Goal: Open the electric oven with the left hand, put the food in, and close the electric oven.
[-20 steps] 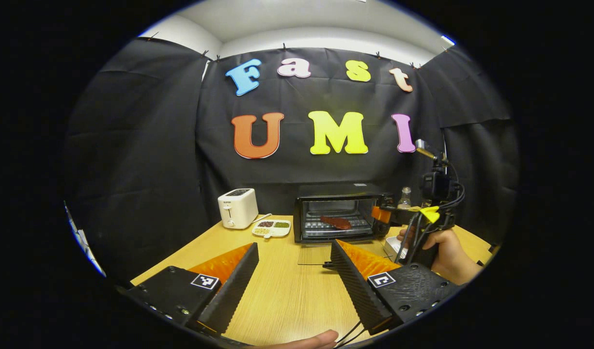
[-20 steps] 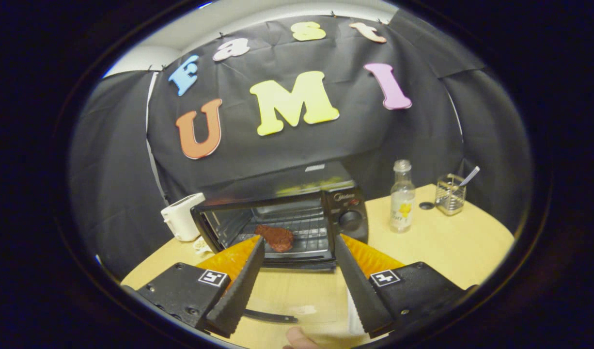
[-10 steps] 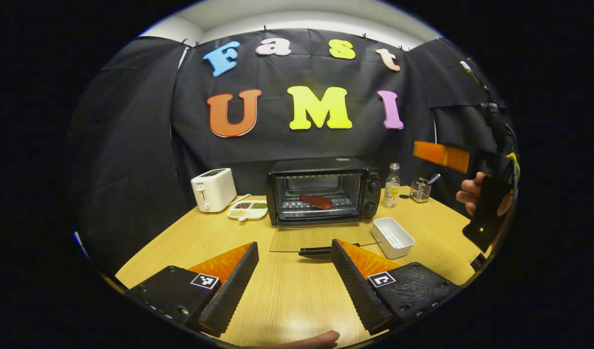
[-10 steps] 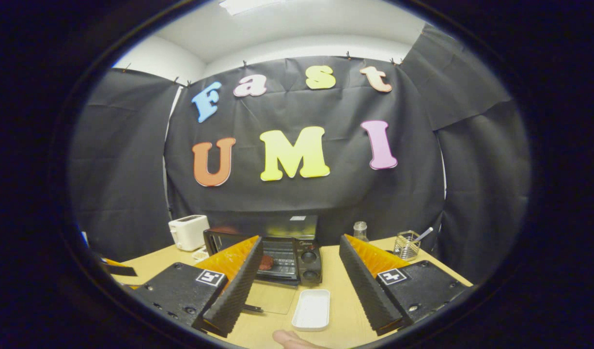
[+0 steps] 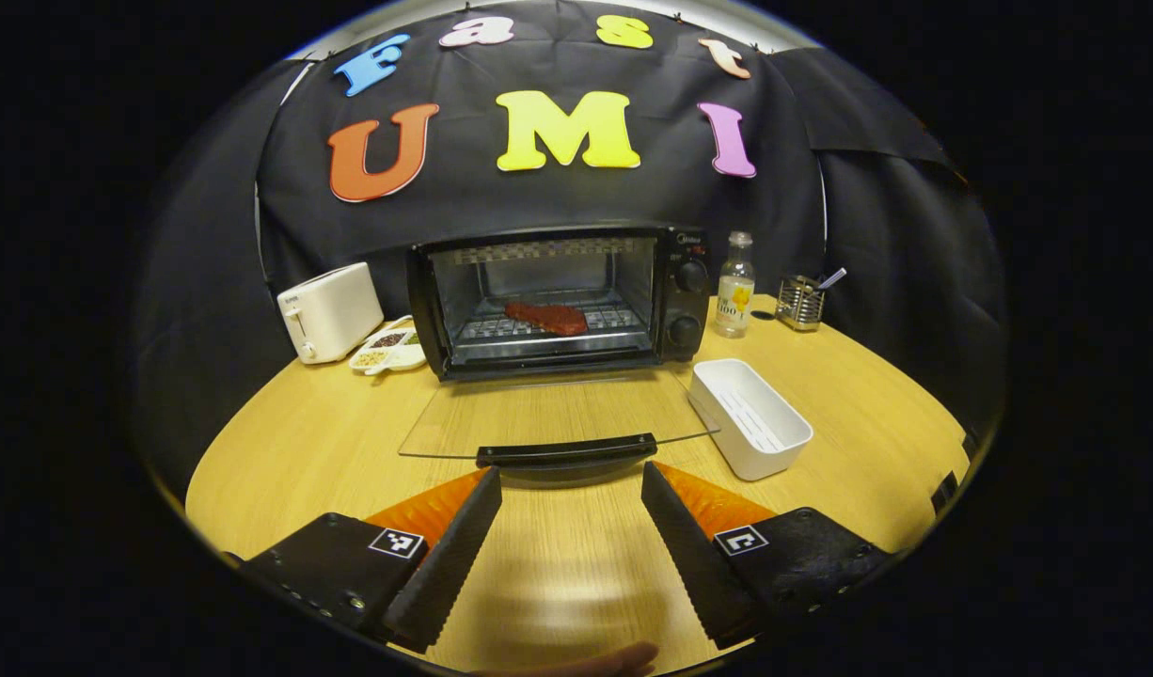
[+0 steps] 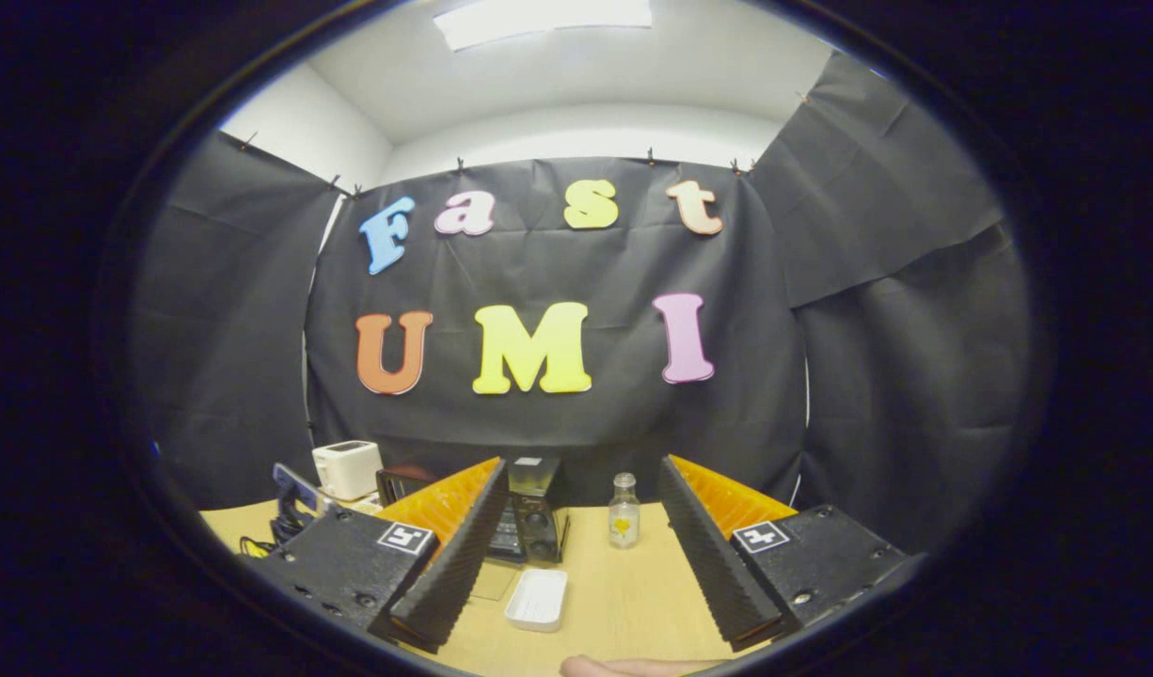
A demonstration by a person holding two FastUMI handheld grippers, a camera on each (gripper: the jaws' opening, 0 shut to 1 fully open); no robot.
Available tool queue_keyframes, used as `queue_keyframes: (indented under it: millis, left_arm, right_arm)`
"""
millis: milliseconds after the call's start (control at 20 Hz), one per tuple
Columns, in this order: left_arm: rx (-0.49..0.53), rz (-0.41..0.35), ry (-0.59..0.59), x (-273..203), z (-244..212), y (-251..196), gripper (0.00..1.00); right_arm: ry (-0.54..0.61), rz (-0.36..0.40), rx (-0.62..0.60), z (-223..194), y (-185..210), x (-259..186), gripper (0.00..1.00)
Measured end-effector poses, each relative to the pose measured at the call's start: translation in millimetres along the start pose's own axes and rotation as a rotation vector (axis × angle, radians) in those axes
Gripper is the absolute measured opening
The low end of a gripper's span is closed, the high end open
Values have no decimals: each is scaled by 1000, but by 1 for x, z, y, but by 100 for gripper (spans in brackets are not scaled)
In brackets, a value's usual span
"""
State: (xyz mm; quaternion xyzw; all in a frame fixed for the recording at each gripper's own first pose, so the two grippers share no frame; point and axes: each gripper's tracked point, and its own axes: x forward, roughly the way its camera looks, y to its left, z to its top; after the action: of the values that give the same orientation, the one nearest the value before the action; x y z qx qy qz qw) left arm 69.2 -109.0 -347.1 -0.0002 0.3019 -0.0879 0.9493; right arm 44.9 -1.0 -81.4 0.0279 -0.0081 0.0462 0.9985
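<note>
Closing step in hand: food (image 5: 545,318) lies on the rack inside the oven (image 5: 558,296), door (image 5: 553,418) folded down flat.
Left gripper (image 5: 569,484), released and empty, hovers just short of the door handle (image 5: 567,452); next it should catch the handle and swing it up. Right gripper (image 6: 581,527), also released, is held well back over the desk (image 5: 304,451).

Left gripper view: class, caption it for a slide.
Open left gripper faces the handle of the oven's lowered door; meat on rack.

food (image 5: 545,318) in oven (image 5: 558,299); toaster (image 5: 329,311) left, tray (image 5: 750,417) right
</note>
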Motion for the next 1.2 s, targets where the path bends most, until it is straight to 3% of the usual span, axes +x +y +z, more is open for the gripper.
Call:
queue_keyframes:
  millis: [150,350,400,500,650,750,950,1200]
  left_arm:
    - [-26,-19,26,13,-6,-11,96]
    - [-42,-21,51,25,-11,-9,96]
    - [-47,-25,56,31,-11,-8,96]
    - [-52,-23,74,39,-15,-4,96]
    - [-22,24,85,52,-13,6,96]
    - [-41,29,111,57,-19,8,95]
    - [-41,28,111,57,-13,9,94]
    - [-33,36,39,48,12,9,94]
  right_arm:
    - [-20,-40,22,15,-23,-15,96]
    - [-40,-87,-25,22,-44,-32,96]
    - [-48,-98,-35,26,-49,-35,100]
    - [-64,-119,-28,34,-58,-40,96]
    - [-62,-110,-7,37,-60,-47,96]
    - [-47,-92,-4,36,-60,-45,100]
    - [6,-101,-33,28,-65,-40,96]
    - [29,-82,-23,27,-55,-44,100]
